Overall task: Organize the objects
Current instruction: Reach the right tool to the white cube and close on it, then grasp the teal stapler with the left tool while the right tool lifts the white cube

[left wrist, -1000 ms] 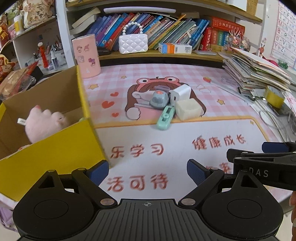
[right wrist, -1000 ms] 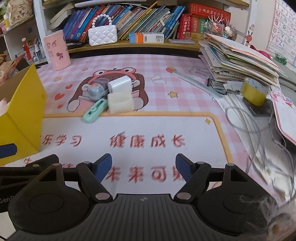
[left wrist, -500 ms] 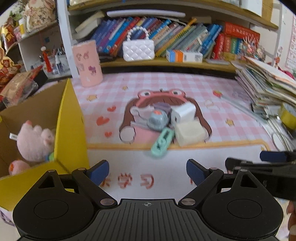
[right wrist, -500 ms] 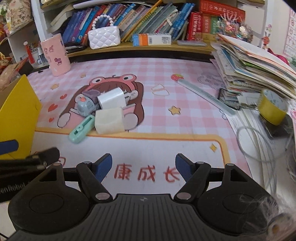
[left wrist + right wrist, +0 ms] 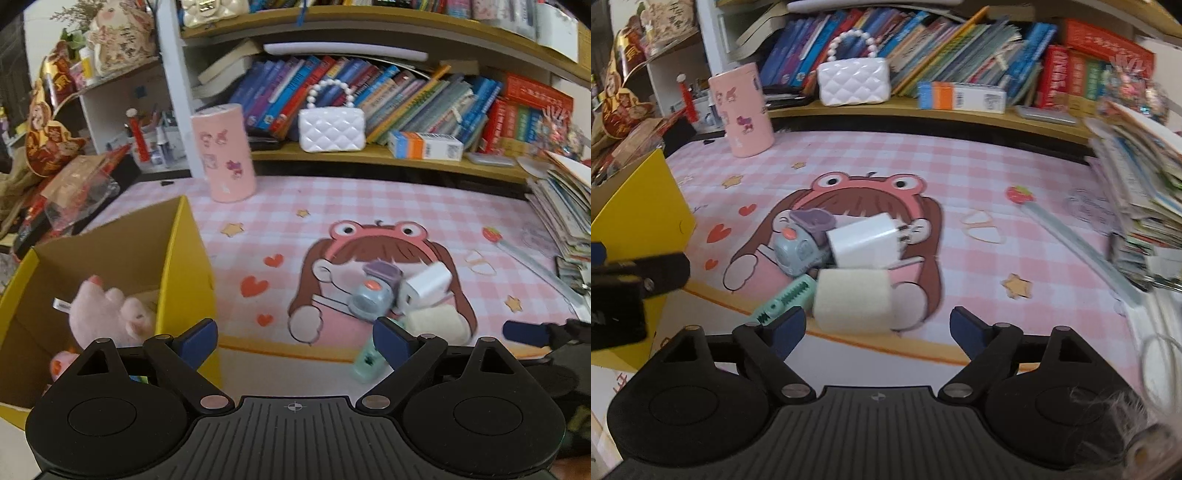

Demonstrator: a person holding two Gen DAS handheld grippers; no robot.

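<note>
My two tongs, left (image 5: 294, 345) and right (image 5: 877, 330), gape empty, the right's jaws just widened; four small items cluster on the table (image 5: 997, 177), blurred.

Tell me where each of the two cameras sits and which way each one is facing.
Left wrist: rides the left tongs, facing down and forward over the pink mat toward the bookshelf; its open tongs show, with the yellow box at left and a tip of the right tongs at right.
Right wrist: rides the right tongs, which have just been opening with nothing between them, facing the small pile; part of the left tongs shows at left.
Both share the white charger, pink cup and white purse.
</note>
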